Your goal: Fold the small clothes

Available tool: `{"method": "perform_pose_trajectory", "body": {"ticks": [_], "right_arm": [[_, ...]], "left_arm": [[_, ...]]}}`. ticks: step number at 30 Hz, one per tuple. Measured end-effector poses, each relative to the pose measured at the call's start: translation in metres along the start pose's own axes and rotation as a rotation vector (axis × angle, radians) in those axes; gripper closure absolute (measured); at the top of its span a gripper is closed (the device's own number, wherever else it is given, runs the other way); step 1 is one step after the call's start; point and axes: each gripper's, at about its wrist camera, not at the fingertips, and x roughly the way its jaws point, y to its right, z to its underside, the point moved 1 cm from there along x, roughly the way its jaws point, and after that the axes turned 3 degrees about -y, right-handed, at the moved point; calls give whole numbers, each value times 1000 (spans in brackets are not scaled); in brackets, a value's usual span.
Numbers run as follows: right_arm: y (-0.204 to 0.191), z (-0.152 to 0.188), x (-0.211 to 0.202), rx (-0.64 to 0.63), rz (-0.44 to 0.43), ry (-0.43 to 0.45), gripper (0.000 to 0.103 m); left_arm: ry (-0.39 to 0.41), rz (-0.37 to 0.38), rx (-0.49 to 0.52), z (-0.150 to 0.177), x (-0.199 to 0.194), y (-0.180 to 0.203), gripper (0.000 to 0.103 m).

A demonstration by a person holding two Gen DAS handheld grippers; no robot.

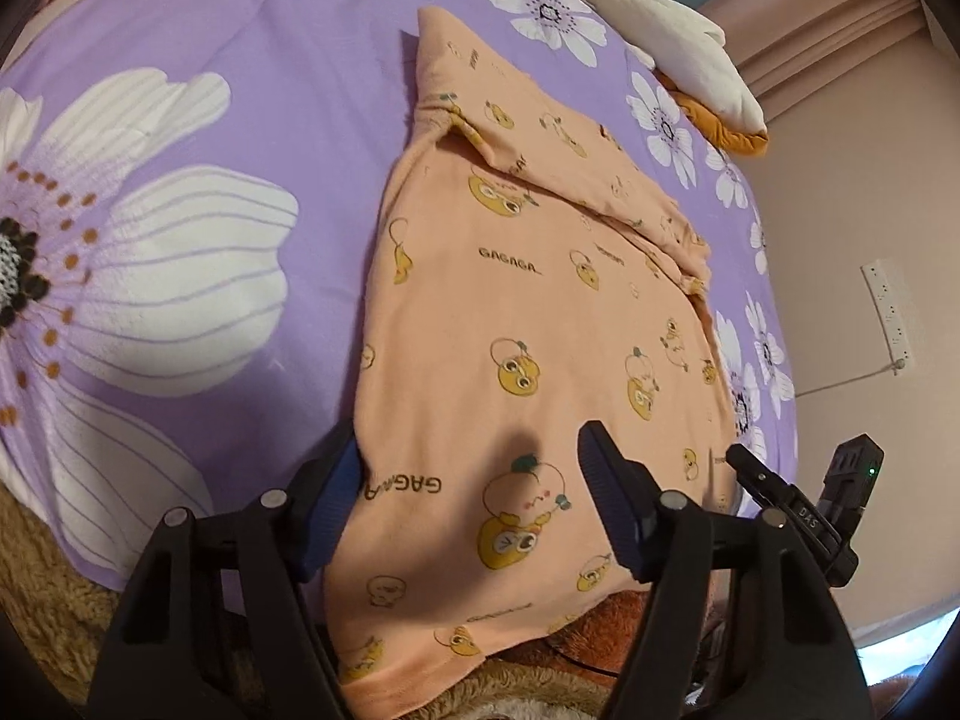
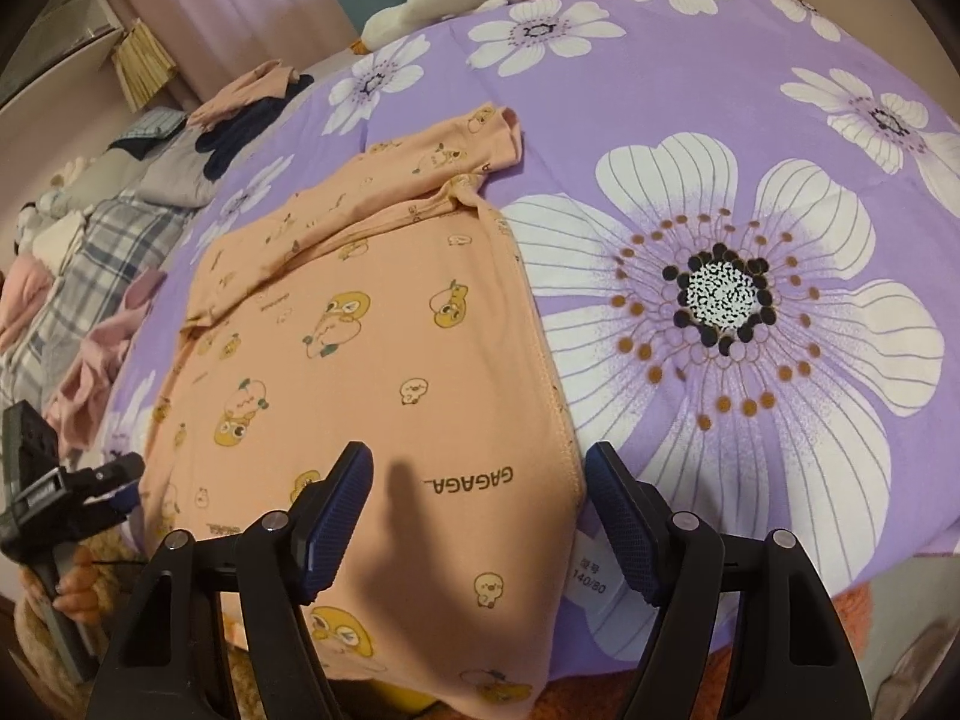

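Observation:
A peach child's shirt [image 1: 528, 324] printed with yellow cartoon ducks lies flat on the purple flowered bedsheet [image 1: 252, 120], its sleeves folded across its far part. Its near hem hangs over the bed's edge. My left gripper [image 1: 474, 480] is open and straddles the near left corner of the shirt, holding nothing. My right gripper [image 2: 480, 498] is open over the near right corner of the same shirt [image 2: 360, 336], next to its white size tag [image 2: 591, 579]. The right gripper also shows at the right edge of the left wrist view [image 1: 798, 498].
White and orange plush toys [image 1: 678, 48] lie at the far end of the bed. A heap of other clothes [image 2: 90, 252], plaid, grey, navy and pink, lies to the left of the shirt in the right wrist view. A fluffy tan rug [image 1: 36, 588] lies below the bed's edge.

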Motion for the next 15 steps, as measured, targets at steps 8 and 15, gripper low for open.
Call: {"method": "perform_pose_trajectory", "body": {"ticks": [8,15], "right_arm": [[-10,4,9,3,-17,13,46],[-18,1,20,-3,-76,9,68]], "left_arm": [[-4,48,-6,-2,8,0,34],[6,52,-7,-6,13,0,58]]}}
